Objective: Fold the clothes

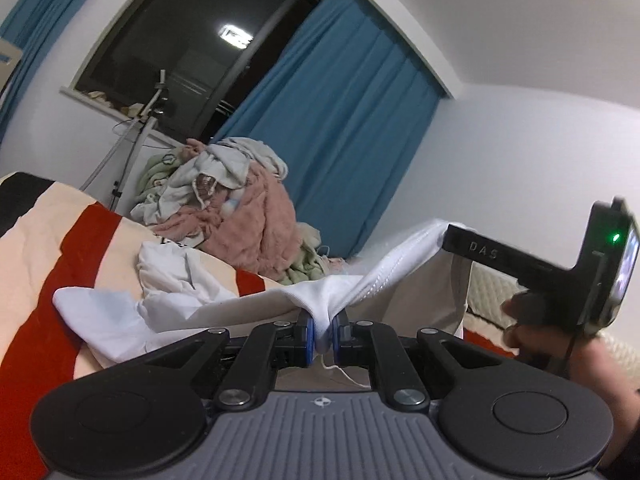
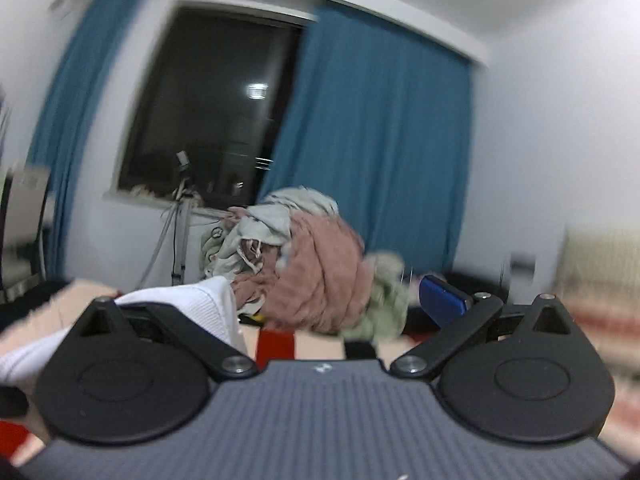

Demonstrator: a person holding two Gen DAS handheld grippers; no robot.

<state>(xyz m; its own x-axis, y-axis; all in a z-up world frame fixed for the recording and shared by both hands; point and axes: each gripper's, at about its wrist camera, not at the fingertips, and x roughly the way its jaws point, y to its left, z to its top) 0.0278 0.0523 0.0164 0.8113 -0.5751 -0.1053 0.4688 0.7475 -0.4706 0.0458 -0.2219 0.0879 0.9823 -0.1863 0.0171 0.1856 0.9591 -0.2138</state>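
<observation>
In the left wrist view my left gripper (image 1: 323, 334) is shut on a bunched fold of a white garment (image 1: 256, 308). From there the cloth trails left onto the bed and rises right to a black finger (image 1: 480, 250) of the right gripper, where its edge hangs. In the blurred right wrist view my right gripper (image 2: 332, 300) stands with its jaws wide apart. The white garment (image 2: 200, 304) drapes over and hides its left finger. The blue pad (image 2: 444, 296) on the right finger is bare. Nothing is pinched between these jaws.
A tall pile of pink, grey and green clothes (image 1: 240, 208) sits at the far end of the red and cream striped bed (image 1: 80, 240). A second crumpled white garment (image 1: 172, 272) lies before it. Blue curtains (image 1: 340, 120), a dark window and a stand are behind. A hand (image 1: 536, 320) holds the right gripper.
</observation>
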